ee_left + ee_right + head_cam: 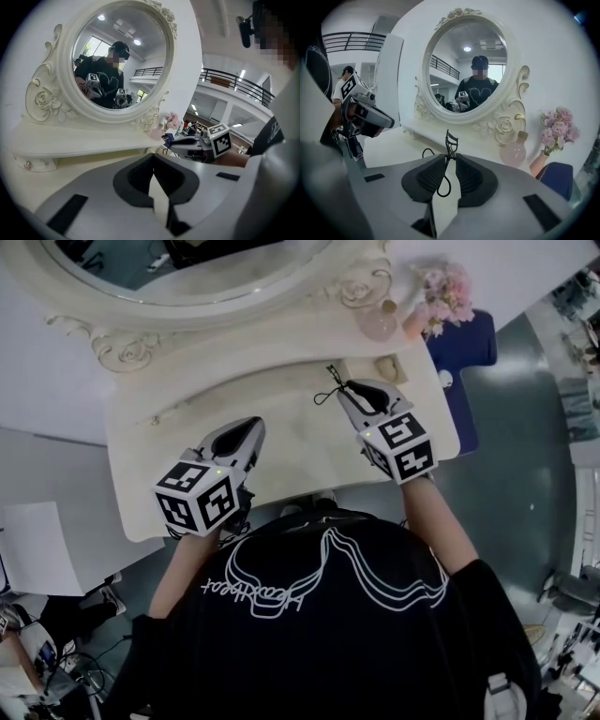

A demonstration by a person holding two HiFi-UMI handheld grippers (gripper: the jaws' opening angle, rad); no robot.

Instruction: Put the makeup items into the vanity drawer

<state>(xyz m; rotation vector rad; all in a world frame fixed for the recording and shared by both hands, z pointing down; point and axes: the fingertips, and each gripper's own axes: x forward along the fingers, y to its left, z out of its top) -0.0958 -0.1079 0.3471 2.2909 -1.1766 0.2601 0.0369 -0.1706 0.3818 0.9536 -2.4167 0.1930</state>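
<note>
Shows a cream vanity table [300, 442] with a carved oval mirror [187, 268] at its back. Holds the left gripper [251, 423] over the table's front left, fingers pressed together on nothing, and the right gripper [354, 387] over its right part, short of a vase of pink flowers [445, 292] and a round pink perfume bottle [380, 322] at the back right corner. Pinches, in the right fingers drawn nearly together, a black eyelash curler [451, 138] by its handles, curved head poking past the fingertips toward the mirror, above the table.
</note>
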